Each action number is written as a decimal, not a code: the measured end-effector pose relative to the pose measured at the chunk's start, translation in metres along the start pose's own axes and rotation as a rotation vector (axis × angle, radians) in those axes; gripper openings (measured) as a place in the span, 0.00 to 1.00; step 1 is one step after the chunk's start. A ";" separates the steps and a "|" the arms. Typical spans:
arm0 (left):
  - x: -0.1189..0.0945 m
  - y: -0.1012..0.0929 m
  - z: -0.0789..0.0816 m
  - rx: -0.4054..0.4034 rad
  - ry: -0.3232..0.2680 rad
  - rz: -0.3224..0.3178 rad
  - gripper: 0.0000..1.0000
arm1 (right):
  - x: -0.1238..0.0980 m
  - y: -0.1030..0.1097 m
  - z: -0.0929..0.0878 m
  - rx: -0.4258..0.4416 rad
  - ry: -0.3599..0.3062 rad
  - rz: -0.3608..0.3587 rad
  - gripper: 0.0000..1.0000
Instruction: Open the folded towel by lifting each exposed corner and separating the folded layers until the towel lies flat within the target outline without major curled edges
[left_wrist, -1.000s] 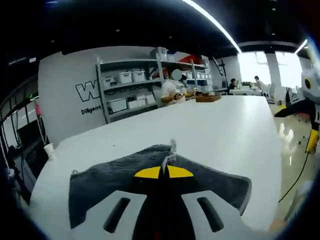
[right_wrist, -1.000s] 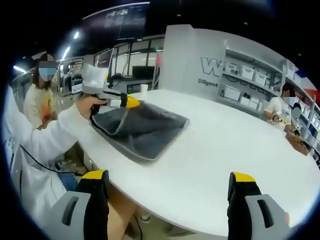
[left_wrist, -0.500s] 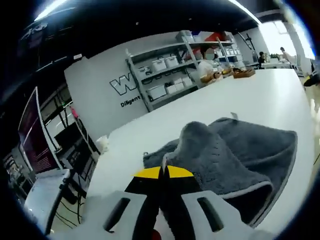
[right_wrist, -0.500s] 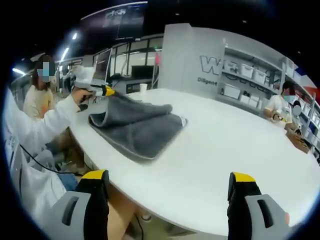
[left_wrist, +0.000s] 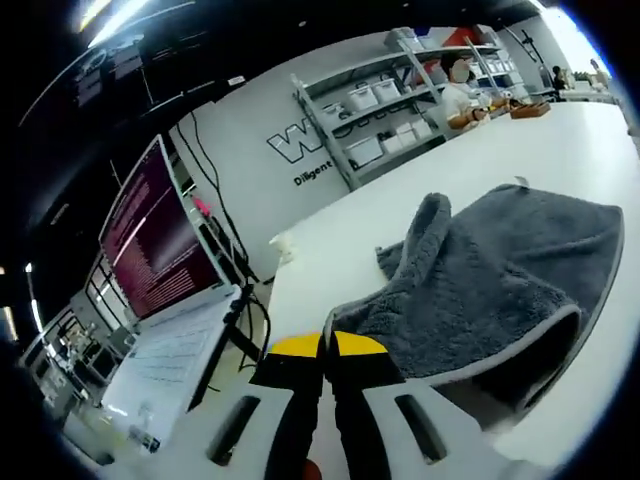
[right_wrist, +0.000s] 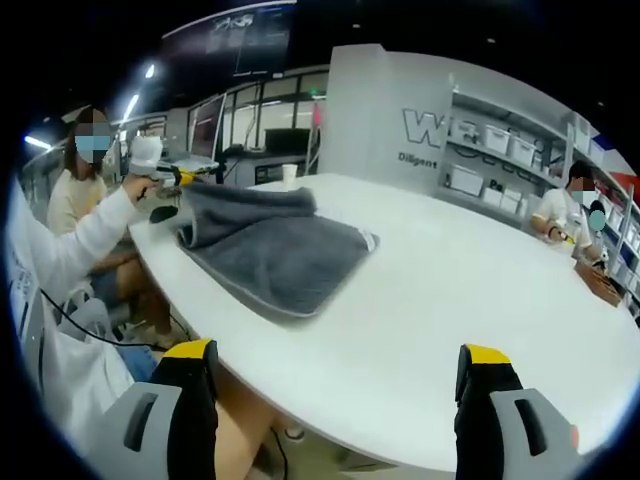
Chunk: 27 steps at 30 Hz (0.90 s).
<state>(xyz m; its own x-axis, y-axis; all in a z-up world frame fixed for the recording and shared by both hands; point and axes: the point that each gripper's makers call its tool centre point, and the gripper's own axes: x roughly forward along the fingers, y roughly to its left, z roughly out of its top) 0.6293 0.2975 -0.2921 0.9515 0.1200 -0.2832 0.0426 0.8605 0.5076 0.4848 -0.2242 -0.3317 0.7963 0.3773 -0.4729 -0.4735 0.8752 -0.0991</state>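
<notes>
A grey towel (right_wrist: 275, 250) lies folded on the white table (right_wrist: 430, 300), its upper layer pulled up and back into a ridge along the far left side. The left gripper (right_wrist: 186, 176), held in a person's hand, is shut on that layer's edge beyond the table's rim. In the left gripper view the shut yellow-tipped left gripper (left_wrist: 327, 344) pinches the towel (left_wrist: 500, 270) at its pale hem, and the cloth humps up and spreads to the right. My right gripper (right_wrist: 337, 362) stands open near the table's front edge, well apart from the towel.
A person in white sleeves (right_wrist: 70, 250) stands at the left. A lit monitor (left_wrist: 150, 245) is off the table's end. A paper cup (right_wrist: 288, 176) stands at the far edge. Shelves with boxes (right_wrist: 490, 160) line the back wall; a seated person (right_wrist: 560, 215) is at the far right.
The left gripper has drawn the towel's upper layer further back and off past the table's edge, so the raised fold has flattened and stretched out. The right gripper has stayed still.
</notes>
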 end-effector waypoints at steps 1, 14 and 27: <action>-0.004 0.005 -0.005 0.011 0.011 0.023 0.02 | 0.000 0.000 0.000 0.000 0.000 0.000 0.99; -0.034 0.006 -0.083 -0.002 0.166 0.011 0.03 | 0.002 0.000 -0.002 0.002 0.013 0.004 0.99; -0.038 -0.018 -0.072 -0.277 0.049 -0.128 0.17 | 0.015 0.007 -0.003 0.014 0.022 0.015 0.99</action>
<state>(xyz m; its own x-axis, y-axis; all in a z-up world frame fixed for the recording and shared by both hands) 0.5705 0.3130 -0.3488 0.9276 0.0199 -0.3730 0.0702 0.9715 0.2263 0.4922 -0.2138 -0.3421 0.7802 0.3841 -0.4937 -0.4803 0.8735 -0.0795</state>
